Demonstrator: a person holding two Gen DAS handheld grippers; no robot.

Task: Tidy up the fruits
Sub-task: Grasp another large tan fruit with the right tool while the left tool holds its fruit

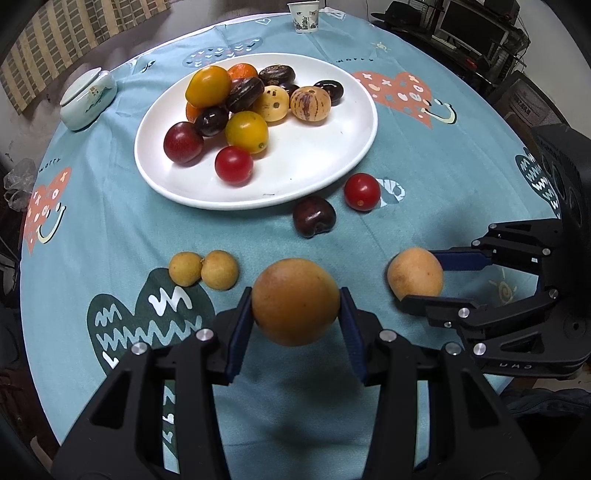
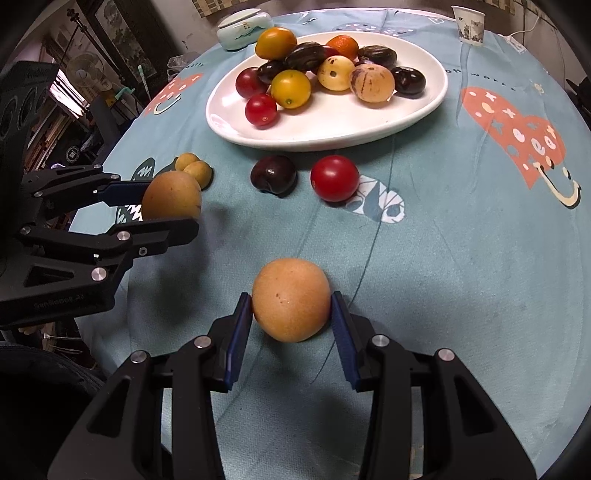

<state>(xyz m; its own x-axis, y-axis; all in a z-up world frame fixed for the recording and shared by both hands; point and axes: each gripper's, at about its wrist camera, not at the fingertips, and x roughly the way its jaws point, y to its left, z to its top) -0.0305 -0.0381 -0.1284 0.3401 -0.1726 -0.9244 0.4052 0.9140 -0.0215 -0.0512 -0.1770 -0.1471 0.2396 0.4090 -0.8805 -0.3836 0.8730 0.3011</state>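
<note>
A round tabletop (image 1: 424,236) lies under a teal cloth printed with coral smiling hearts, dark green hearts crossed by white zigzags, and small suns. Far ahead of the fingers, at the cloth's far edge, stands a small paper cup (image 1: 303,16) with a printed pattern, upright. Ahead and to the left of the left fingers sits a pale celadon lidded ceramic jar (image 1: 88,99), painted on its side, well apart from the cup. Beyond the tabletop, to the right, dark shelving (image 1: 476,33) holds black equipment; a standing fan (image 2: 85,75) shows at the left in the right wrist view.
</note>
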